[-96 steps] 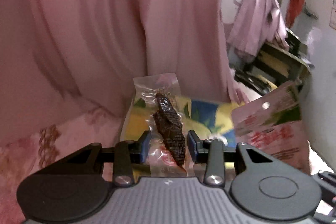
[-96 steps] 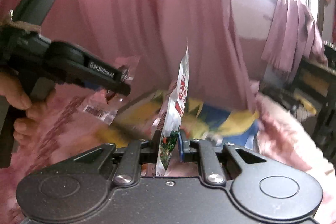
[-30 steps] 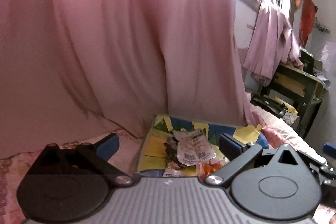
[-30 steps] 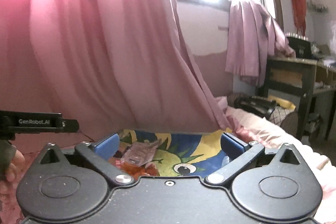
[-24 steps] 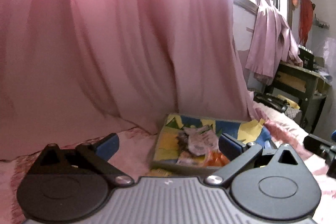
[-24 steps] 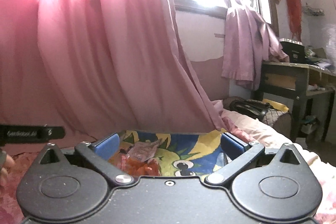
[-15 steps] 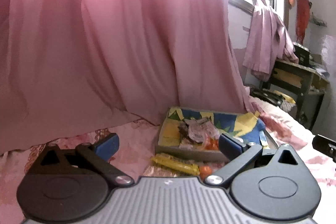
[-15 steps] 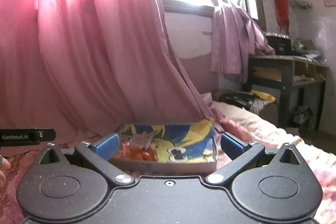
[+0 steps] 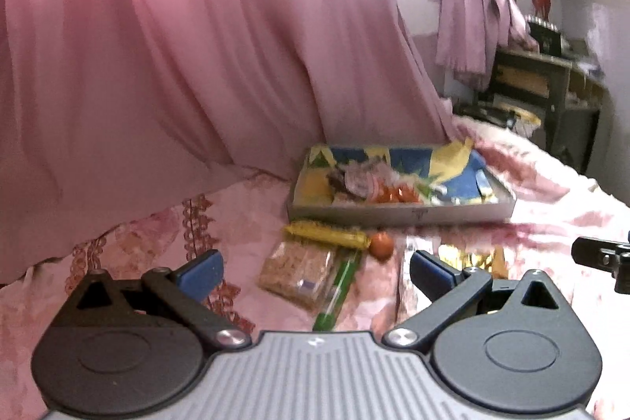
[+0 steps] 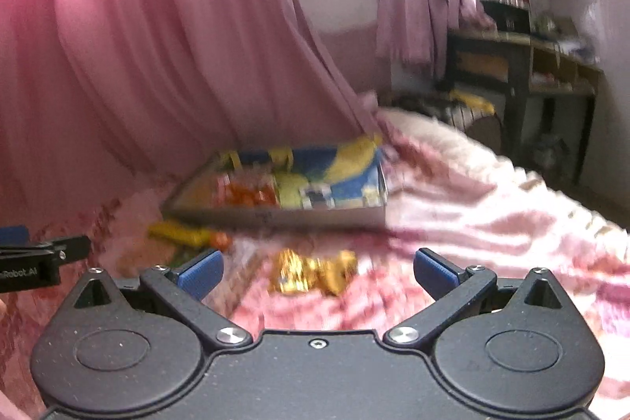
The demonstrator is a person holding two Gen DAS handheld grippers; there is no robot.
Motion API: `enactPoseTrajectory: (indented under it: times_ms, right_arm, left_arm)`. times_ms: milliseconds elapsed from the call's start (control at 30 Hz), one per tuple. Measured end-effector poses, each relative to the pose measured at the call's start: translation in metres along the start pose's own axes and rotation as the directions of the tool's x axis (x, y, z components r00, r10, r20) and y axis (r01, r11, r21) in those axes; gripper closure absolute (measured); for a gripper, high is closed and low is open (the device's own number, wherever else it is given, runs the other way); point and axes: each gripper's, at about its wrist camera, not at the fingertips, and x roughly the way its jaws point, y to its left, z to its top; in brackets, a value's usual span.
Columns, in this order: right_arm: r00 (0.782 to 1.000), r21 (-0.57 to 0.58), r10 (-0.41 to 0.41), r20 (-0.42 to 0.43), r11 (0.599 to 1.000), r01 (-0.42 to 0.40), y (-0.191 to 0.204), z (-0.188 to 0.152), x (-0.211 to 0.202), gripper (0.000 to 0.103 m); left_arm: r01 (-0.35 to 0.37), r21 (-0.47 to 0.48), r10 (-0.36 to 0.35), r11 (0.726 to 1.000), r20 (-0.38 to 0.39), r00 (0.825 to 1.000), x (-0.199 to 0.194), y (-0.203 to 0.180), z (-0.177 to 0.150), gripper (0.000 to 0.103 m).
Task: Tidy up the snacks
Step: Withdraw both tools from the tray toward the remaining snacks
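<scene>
A shallow box (image 9: 397,213) with a blue and yellow cartoon lining sits on the pink bedspread and holds several snack packets (image 9: 370,182); it also shows in the right wrist view (image 10: 299,215). In front of it lie a yellow bar (image 9: 327,234), a small orange ball (image 9: 382,245), a clear pack of brown crackers (image 9: 299,272), a green stick (image 9: 338,296) and a gold-wrapped snack (image 10: 311,272). My left gripper (image 9: 313,268) is open and empty above the crackers. My right gripper (image 10: 317,268) is open and empty above the gold snack.
A pink curtain (image 9: 197,65) hangs behind the box. A dark wooden desk (image 10: 523,65) stands at the far right, with a draped pink cloth (image 10: 417,6) beside it. The bed's right edge (image 10: 551,191) drops off near the desk.
Both grippers dropped their snack packets into the box, opened, and pulled back from it. The loose snacks in front of the box have come into view.
</scene>
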Motion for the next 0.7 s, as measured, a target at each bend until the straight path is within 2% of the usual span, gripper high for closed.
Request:
enactPoseTrajectory:
  times_ms: [100,233,567,700]
  right_arm:
    - [0.997,0.027,0.002,-0.071,1.000,0.000,-0.002,-0.004,0.007,0.001]
    - [0.992,0.056,0.007,-0.122,0.998,0.000,-0.004,-0.008,0.011,0.001]
    - [0.983,0.045,0.015,-0.184,0.999,-0.006,-0.002,-0.009,0.019,0.001]
    - [0.965,0.083,0.060,-0.257,0.996,-0.040,-0.008,-0.006,0.030,0.001]
  left_arm:
    - [0.020,0.010,-0.020,1.000,-0.043,0.999,0.002,-0.003,-0.006,0.000]
    - [0.028,0.056,-0.025,0.998,-0.064,0.998,0.003,-0.012,-0.011,0.000]
    - [0.029,0.089,-0.021,0.996,-0.087,0.996,0.005,-0.017,-0.013,0.000]
    - [0.039,0.091,-0.028,0.995,-0.122,0.992,0.011,-0.017,-0.014,0.000]
